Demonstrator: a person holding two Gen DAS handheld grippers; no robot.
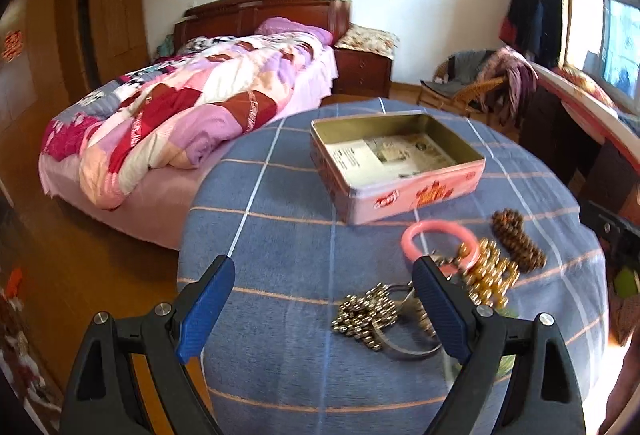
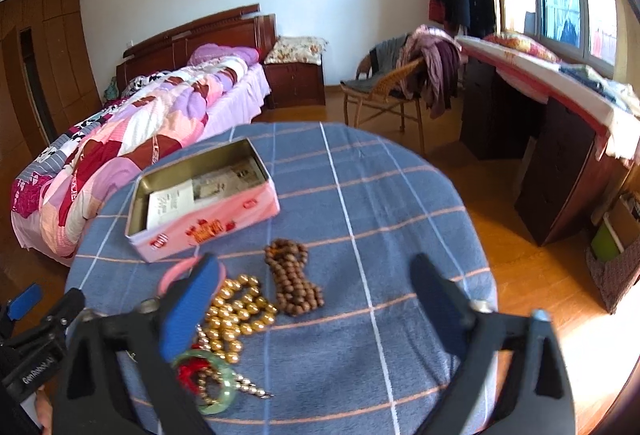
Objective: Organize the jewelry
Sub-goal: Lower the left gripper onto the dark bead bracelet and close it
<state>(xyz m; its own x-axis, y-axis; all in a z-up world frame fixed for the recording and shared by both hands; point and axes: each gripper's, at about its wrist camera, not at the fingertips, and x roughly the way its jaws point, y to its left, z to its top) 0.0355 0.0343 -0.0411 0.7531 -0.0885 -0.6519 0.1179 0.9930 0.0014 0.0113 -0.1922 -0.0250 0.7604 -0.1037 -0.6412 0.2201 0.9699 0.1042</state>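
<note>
The left hand-held gripper [image 1: 324,275] is wide open and holds nothing; its blue pads [image 1: 206,309] stand far from each other above the counter [image 1: 280,235], which is covered with a blue checked cloth. Between these fingers, a little to the right, lies a heap of silver beads [image 1: 366,311] on the cloth, and a thin metal bangle [image 1: 408,349] lies partly under it. The right hand-held gripper [image 2: 316,287] is also wide open and empty, above a bare part of the cloth. Close to its left finger lies a green bangle [image 2: 214,405] with something red inside its ring, near the front edge of the counter. Just behind it is a pile of gold beads [image 2: 236,315], and beside that, a little farther, a folded strand of brown beads [image 2: 294,281]. A pink bangle [image 1: 440,239] lies next to the gold beads, partly hidden by a gripper finger in both views. Farther on the counter stands an open pink tin box [image 1: 416,195], without a lid; inside it only printed paper [image 1: 380,159] is seen. All jewelry lies outside the box. Beyond the counter there is a bed [image 1: 160,115] with a patchwork quilt, and on the right side a wicker chair [image 2: 384,91] with clothes on it.
</note>
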